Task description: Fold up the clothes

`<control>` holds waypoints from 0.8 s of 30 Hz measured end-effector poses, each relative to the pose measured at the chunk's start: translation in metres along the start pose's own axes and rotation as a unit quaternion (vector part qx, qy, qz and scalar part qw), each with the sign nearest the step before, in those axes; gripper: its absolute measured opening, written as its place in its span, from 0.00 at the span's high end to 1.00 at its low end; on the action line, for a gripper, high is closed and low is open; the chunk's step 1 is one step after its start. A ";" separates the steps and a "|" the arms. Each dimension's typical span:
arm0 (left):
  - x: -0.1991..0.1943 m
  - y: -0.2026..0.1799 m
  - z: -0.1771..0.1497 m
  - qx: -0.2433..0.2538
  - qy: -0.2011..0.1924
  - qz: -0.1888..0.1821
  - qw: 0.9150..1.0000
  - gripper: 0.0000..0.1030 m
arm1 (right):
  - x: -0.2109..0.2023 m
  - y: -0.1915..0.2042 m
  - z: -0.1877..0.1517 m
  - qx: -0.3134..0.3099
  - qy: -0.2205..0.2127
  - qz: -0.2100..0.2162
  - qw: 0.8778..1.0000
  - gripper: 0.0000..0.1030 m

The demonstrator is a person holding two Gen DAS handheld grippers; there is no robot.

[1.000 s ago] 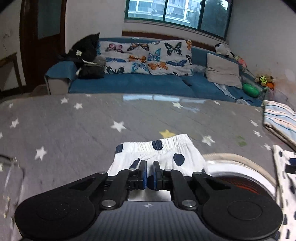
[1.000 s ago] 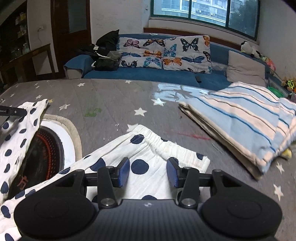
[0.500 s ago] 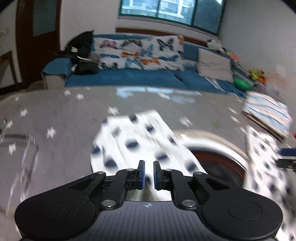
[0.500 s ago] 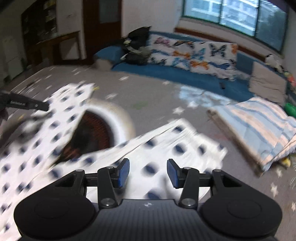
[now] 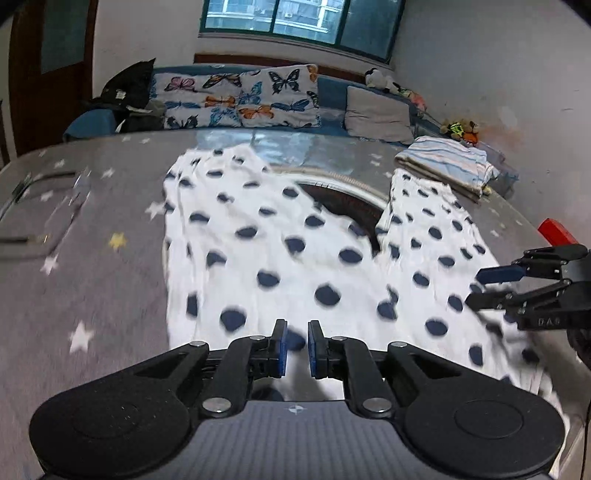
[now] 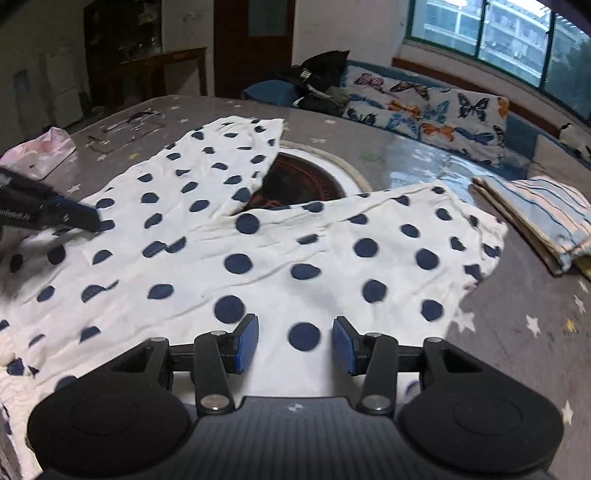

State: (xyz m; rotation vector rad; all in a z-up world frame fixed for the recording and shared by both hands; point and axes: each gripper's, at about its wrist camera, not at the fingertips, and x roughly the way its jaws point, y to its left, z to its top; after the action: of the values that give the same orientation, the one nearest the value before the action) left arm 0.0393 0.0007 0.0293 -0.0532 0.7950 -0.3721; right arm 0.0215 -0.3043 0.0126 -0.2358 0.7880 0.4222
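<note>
A pair of white cotton trousers with dark blue polka dots [image 5: 280, 258] lies spread across a grey table covering printed with pale stars [image 5: 110, 302], its two legs fanned apart in a V so that a round black-and-red hotplate ringed in cream [image 6: 299, 177] shows in the gap between them. The left gripper [image 5: 294, 349] hangs low over the near end of the garment, its blue-padded jaws a narrow slit apart after just easing open; fabric shows below that slit, but the pads are not pressing on it. The right gripper [image 6: 295, 343] hovers over the other leg with its jaws parted to a middling width, a single blue dot visible on the cloth between the pads, nothing pinched. In the left wrist view the right gripper reaches in from the right edge above the cloth. A folded blue-and-cream striped blanket [image 6: 535, 214] rests on the table just beyond the trouser cuff. Behind the table stands a blue sofa [image 5: 332, 96] lined with butterfly-print cushions [image 5: 240, 99] under a green-framed window [image 5: 295, 22].
</note>
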 end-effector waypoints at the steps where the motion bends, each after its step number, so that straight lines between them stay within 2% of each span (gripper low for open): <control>1: 0.000 0.002 -0.004 -0.005 0.001 0.002 1.000 0.88 | -0.002 -0.004 -0.003 0.006 -0.001 -0.005 1.000 0.56; 8: -0.013 0.009 -0.011 -0.004 -0.020 0.017 1.000 0.87 | -0.020 -0.025 -0.014 0.037 0.004 -0.044 0.998 0.55; 12: -0.027 0.000 -0.014 0.003 -0.031 0.007 1.000 0.86 | -0.034 -0.005 -0.012 0.023 -0.009 -0.009 1.000 0.55; 19: -0.048 -0.017 -0.040 0.030 -0.028 -0.005 0.999 0.84 | -0.048 0.055 -0.020 -0.040 -0.003 0.069 0.997 0.55; 24: -0.055 -0.020 -0.062 0.056 -0.028 0.009 0.998 0.84 | -0.059 0.083 -0.041 -0.099 0.004 0.068 0.993 0.55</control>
State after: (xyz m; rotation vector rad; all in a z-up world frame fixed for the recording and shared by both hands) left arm -0.0461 0.0063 0.0270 0.0482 0.7173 -0.3958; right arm -0.0786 -0.2617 0.0236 -0.3704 0.7730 0.6293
